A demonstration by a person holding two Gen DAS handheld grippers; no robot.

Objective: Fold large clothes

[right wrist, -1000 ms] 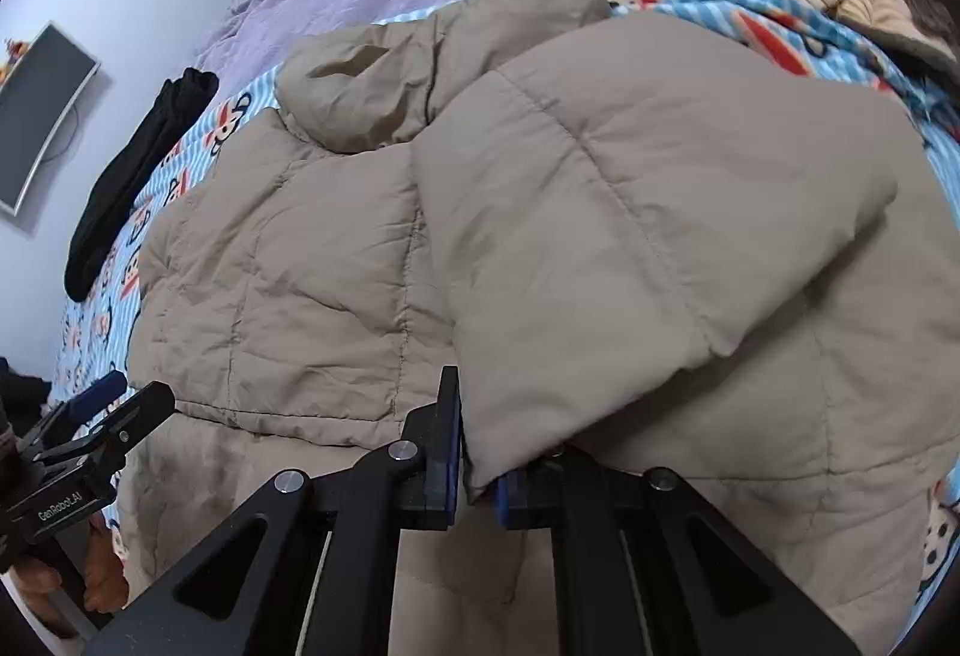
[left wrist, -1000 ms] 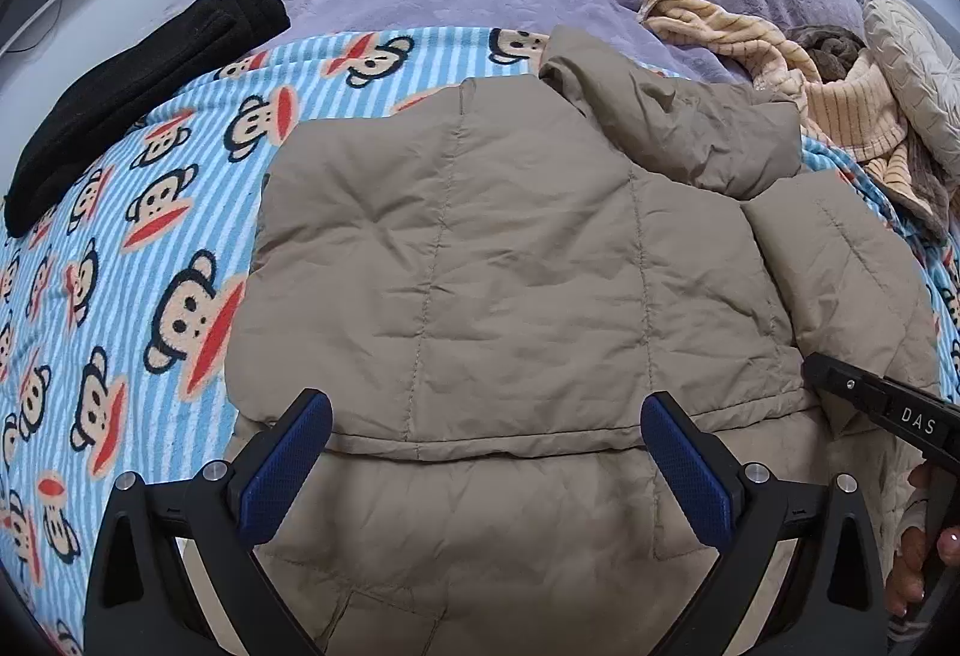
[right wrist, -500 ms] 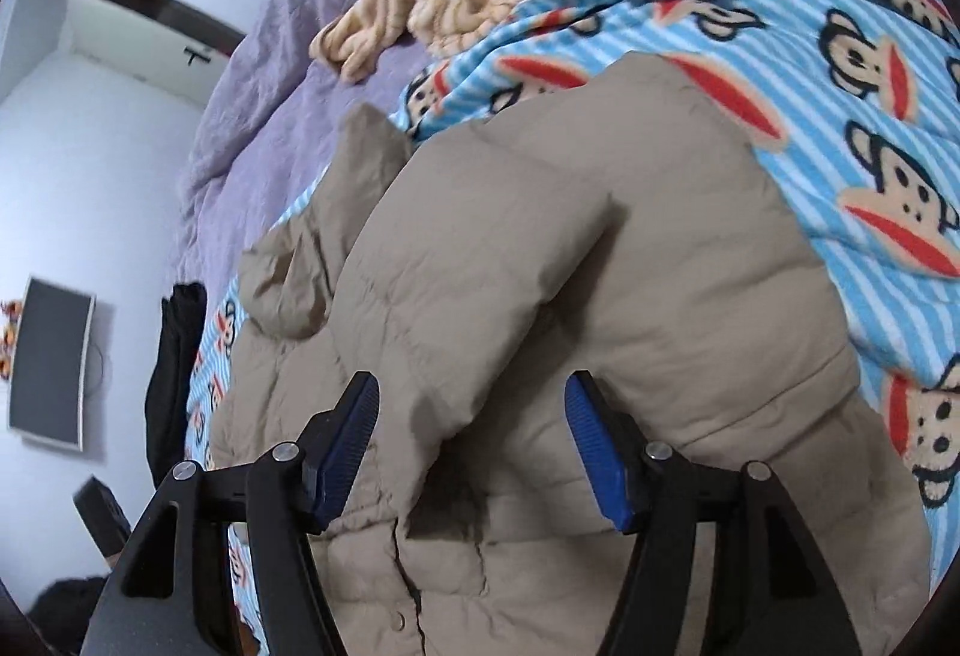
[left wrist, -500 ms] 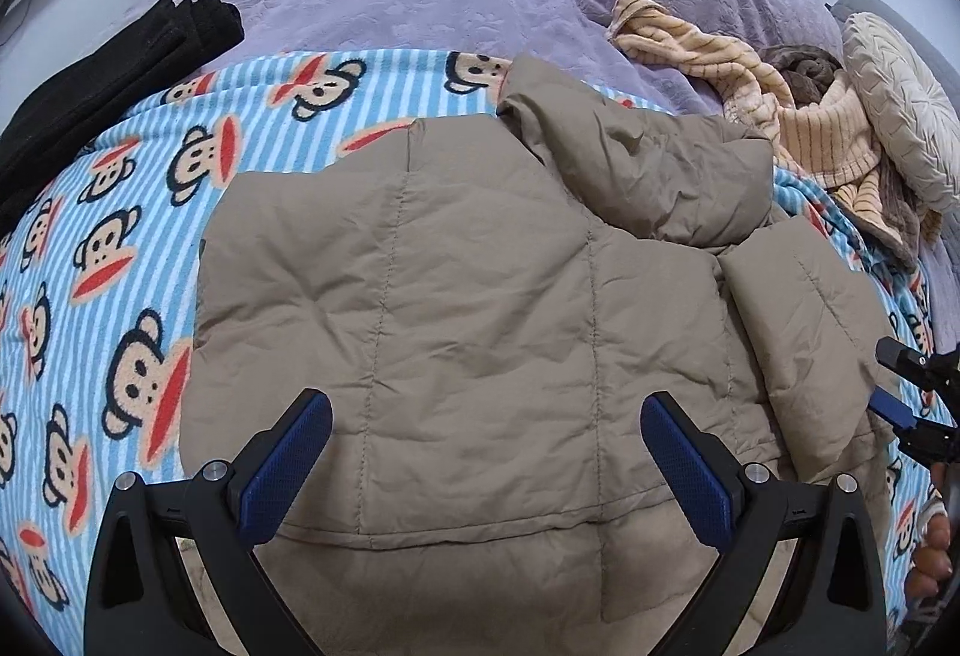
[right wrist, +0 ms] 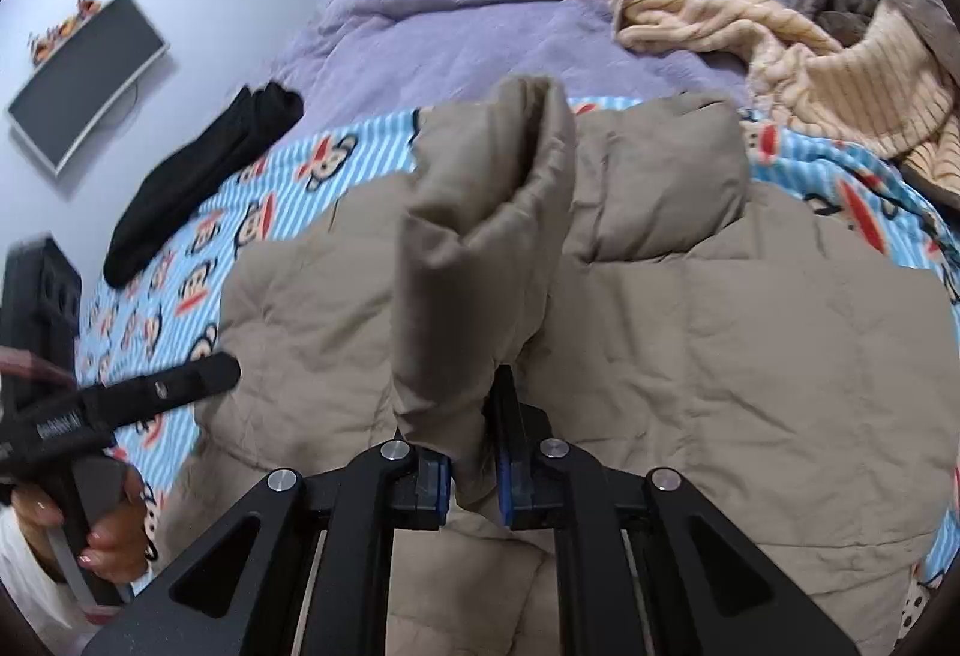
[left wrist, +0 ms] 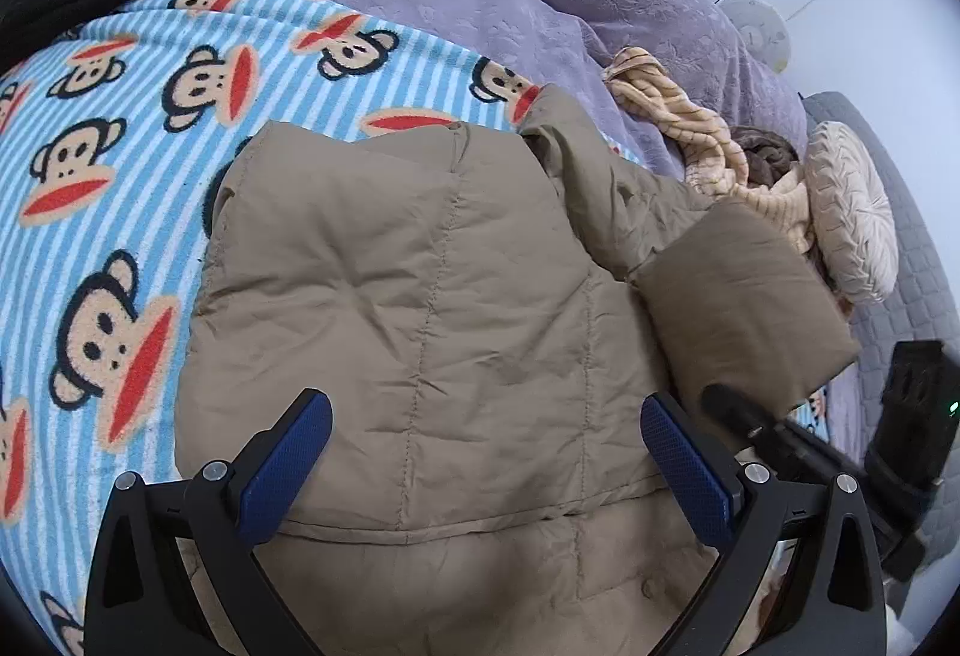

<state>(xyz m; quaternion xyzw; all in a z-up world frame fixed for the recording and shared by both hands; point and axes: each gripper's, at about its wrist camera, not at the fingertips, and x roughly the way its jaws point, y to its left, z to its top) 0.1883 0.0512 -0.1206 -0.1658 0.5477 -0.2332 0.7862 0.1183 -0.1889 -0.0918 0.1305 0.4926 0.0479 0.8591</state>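
Observation:
A tan puffer jacket (left wrist: 432, 296) lies spread on the monkey-print blanket (left wrist: 120, 164). My left gripper (left wrist: 486, 452) hovers open just above the jacket's lower back, nothing between its blue pads. In the right wrist view my right gripper (right wrist: 474, 470) is shut on a sleeve (right wrist: 474, 260) of the jacket, which stands up bunched over the jacket's body (right wrist: 720, 356). The left wrist view shows that sleeve (left wrist: 744, 290) lifted at the right, with the right gripper (left wrist: 720, 401) under it. The left gripper (right wrist: 216, 374) and a hand (right wrist: 108, 530) appear at the right wrist view's left edge.
A black garment (right wrist: 204, 176) lies at the blanket's far left edge. A striped beige sweater (right wrist: 840, 74) is heaped at the back right on the purple duvet (right wrist: 510, 8). A round cream cushion (left wrist: 852, 212) lies beyond it. A monitor (right wrist: 84, 80) hangs on the wall.
My right gripper, open half a second ago, has shut on the sleeve and raised it. The left gripper stayed open and swung its view leftward over the jacket.

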